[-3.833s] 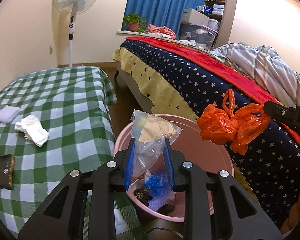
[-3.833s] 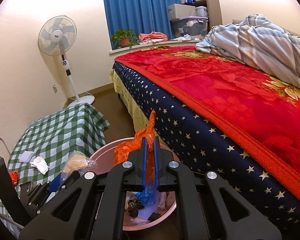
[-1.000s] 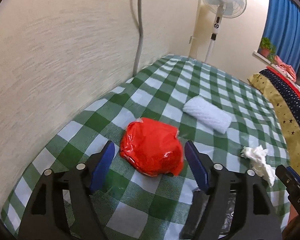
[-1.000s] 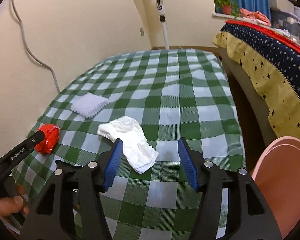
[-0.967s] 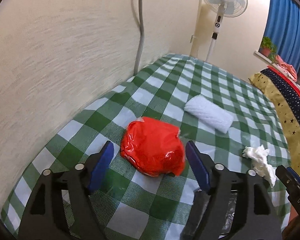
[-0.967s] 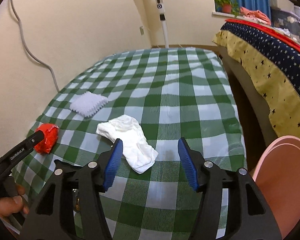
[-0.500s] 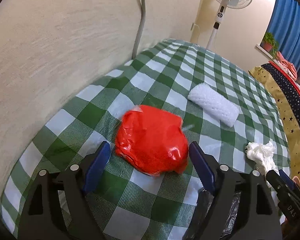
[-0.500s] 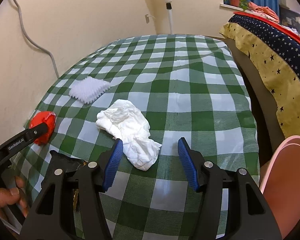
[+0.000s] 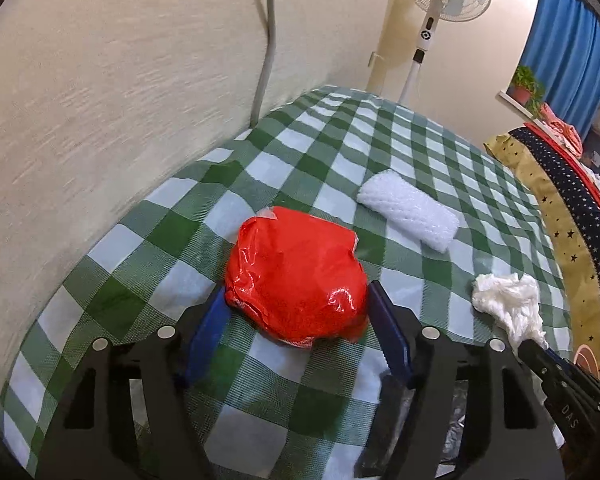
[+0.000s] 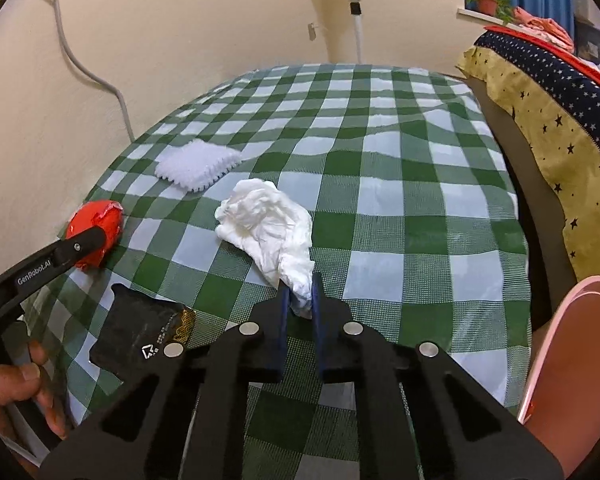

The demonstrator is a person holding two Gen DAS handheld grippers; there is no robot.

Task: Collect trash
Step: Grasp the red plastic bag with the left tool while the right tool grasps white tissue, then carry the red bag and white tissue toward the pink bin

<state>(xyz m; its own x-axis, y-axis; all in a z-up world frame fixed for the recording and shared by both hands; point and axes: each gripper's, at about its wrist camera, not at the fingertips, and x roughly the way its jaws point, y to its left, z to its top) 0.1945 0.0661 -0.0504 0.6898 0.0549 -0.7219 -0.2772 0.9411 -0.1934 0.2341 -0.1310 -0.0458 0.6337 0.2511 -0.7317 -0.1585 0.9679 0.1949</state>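
Currently two pieces of trash are being taken at once. The white tissue wad (image 10: pixel 266 224) lies on the green-checked surface (image 10: pixel 400 184), and its near tail is pinched between the fingers of the right gripper (image 10: pixel 300 300), which have just been closing and are now clamped together on that tail. Only the thin trailing end is gripped, probably because it is the part that sticks out toward the gripper; the bulk of the wad rests on the cloth beyond the fingers.

Left of the tissue wad, near the wall-side edge of the surface, the red plastic bundle (image 9: pixel 296 276) sits between the fingers of the left gripper (image 9: pixel 296 320). Those fingers have just been closing and straddle the bundle's near half; the right pad seems to touch the film, but contact on the left side cannot be confirmed, so no firm grip is claimed. A wide stance is needed because the bundle is bulky and the film is slippery.

Other items, relative to the tissue wad: a white bubble-wrap pad (image 10: pixel 198 168) just beyond it, a black wrapper (image 10: pixel 140 332) nearer and to the left, a pink bin (image 10: pixel 572 360) well off to the right below the surface edge, presumably the drop point. A hand (image 10: pixel 16 388) holding the left gripper is seen at the left edge.
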